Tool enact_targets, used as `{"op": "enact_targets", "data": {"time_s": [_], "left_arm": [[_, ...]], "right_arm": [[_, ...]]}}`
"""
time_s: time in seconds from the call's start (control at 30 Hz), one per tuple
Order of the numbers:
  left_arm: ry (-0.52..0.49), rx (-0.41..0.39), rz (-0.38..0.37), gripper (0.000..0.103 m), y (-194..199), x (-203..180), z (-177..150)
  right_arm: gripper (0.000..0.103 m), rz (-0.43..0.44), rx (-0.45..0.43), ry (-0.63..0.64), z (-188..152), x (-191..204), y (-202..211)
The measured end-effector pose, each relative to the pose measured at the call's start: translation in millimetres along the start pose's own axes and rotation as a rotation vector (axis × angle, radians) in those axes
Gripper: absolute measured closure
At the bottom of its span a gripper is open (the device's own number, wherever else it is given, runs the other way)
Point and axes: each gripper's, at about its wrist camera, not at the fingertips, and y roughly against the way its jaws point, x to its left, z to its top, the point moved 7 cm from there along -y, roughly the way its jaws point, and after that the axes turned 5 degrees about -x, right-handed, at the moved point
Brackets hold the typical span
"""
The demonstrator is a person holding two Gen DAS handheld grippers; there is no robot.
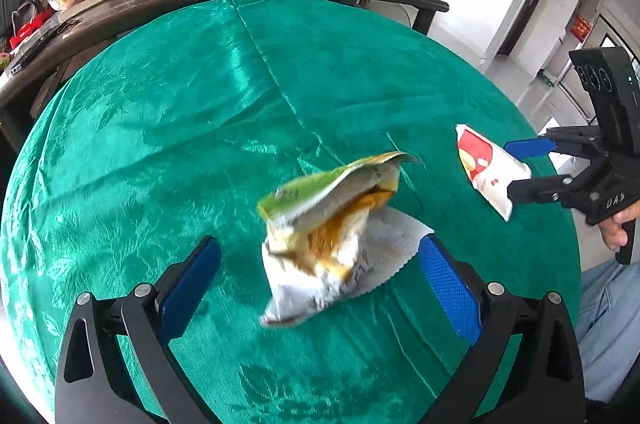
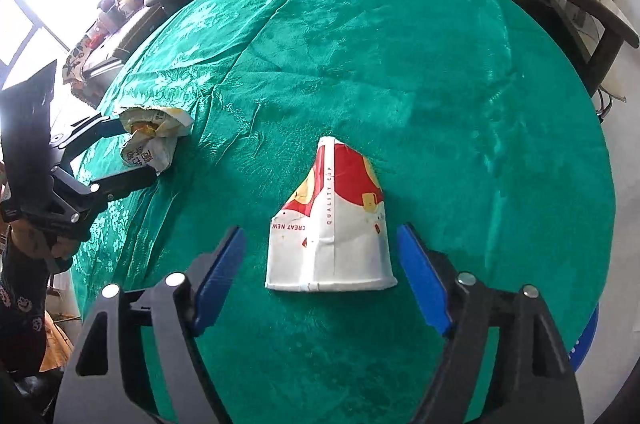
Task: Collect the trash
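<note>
While the left gripper (image 1: 318,288) pointed down at the green tablecloth (image 1: 200,128), its blue pads stood wide, released, with a crumpled snack wrapper (image 1: 328,240) between them and its edge at the right pad. Off to the right, the right gripper (image 1: 516,168) straddled a flattened paper cup (image 1: 486,168). Seen from the right wrist, the cup (image 2: 332,228) lay between that gripper's (image 2: 320,276) open fingers, neither pad touching it; the wrapper (image 2: 152,138) sat far left.

Green leaf-pattern cloth (image 2: 440,72); cup (image 2: 332,224) white w/ red & yellow; wrapper (image 1: 328,232) white, green & orange; blue pads (image 2: 424,280).
</note>
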Motion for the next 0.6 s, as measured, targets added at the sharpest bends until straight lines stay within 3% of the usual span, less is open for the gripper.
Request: {"op": "enact_targets", "data": {"time_s": [0.07, 0.1, 0.13, 0.17, 0.27, 0.43, 0.6], "left_arm": [[0.009, 0.014, -0.021, 0.030, -1.8, -2.3, 3.7], [0.009, 0.029, -0.017, 0.034, -3.2, -3.5, 3.5], [-0.001, 0.023, 0.003, 0.040, -2.9, -5.1, 4.1], [-0.023, 0.022, 0.034, 0.060, -2.6, -6.8, 4.2], [-0.018, 0.019, 0.007, 0.075, 1.1, -12.6, 5.1], [-0.051, -0.003, -0.024, 0.080, 8.8, -45.0, 10.3], [-0.109, -0.016, -0.122, 0.081, 10.7, -116.8, 24.4]], "right_arm": [[0.066, -0.044, 0.008, 0.013, -0.9, -2.7, 0.3], [0.070, -0.022, 0.001, 0.001, -1.0, -2.3, 3.2], [0.072, -0.005, -0.013, -0.007, -1.7, -1.7, 8.2], [0.072, -0.011, -0.030, 0.002, -3.5, -1.0, 14.4], [0.073, -0.016, -0.073, -0.002, -9.0, -4.7, 32.4], [0.073, -0.002, -0.149, -0.078, -21.5, -35.3, 72.4], [0.073, -0.091, -0.192, -0.192, -62.4, -117.8, 126.6]]}}
